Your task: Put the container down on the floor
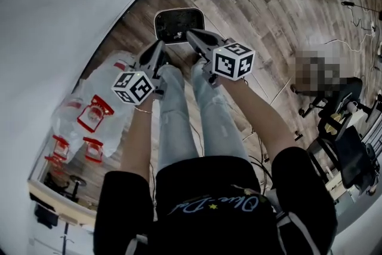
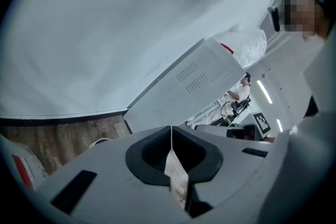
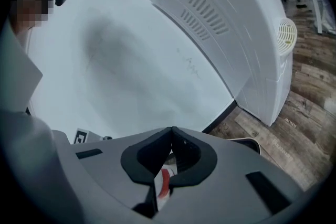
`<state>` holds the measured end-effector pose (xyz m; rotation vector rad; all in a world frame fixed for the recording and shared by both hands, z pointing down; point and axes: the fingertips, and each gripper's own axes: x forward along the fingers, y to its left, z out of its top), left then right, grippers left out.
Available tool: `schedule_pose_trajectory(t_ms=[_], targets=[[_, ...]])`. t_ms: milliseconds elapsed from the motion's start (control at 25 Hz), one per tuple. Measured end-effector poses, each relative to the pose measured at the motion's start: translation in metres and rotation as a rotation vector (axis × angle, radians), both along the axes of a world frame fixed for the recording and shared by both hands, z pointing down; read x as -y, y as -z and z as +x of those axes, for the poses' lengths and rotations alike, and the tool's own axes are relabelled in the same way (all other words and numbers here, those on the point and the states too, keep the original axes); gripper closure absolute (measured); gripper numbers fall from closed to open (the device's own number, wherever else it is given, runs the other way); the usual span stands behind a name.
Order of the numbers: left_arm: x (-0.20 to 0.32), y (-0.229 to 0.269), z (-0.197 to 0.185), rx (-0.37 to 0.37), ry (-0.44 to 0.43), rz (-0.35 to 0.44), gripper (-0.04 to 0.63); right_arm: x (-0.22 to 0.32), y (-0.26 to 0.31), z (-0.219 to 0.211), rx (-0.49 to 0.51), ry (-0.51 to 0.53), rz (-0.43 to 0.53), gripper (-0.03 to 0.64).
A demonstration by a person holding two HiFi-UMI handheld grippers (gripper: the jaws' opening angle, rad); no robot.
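Left gripper, right gripper jaws closed, empty; container on floor, bags beside.

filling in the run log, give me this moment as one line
container: on floor, not held | left gripper: shut | right gripper: shut | both above container, not touching
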<state>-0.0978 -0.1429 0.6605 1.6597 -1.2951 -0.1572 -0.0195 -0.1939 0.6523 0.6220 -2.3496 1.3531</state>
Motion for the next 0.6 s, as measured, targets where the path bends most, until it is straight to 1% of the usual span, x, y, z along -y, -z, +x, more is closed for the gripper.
schedule_pose_trajectory(t_ms=[120, 200, 280, 360, 480, 600], targets=[[0.002, 0.033, 0.002, 0.032, -0.01, 0.043, 0.586, 0.001, 0.029, 0.003, 0.012, -0.01, 0.052, 0.617], [0.007, 0.053, 0.003, 0.028, 0.002, 0.076, 0.586, 0.006, 0.047, 0.006, 0.029, -0.036, 0.078, 0.617], [0.007, 0.073, 0.004, 0.022, 0.018, 0.098, 0.586, 0.008, 0.065, 0.01, 0.057, -0.082, 0.075, 0.617], [0.007, 0.092, 0.005, 0.045, 0.013, 0.111, 0.586, 0.009, 0.082, 0.013, 0.084, -0.125, 0.068, 0.617], [0.007, 0.122, 0.01, 0.111, -0.039, 0.129, 0.586, 0.01, 0.111, 0.016, 0.107, -0.153, 0.077, 0.617], [0.001, 0.154, 0.016, 0.156, -0.089, 0.147, 0.589, 0.005, 0.142, 0.016, 0.117, -0.148, 0.101, 0.617]])
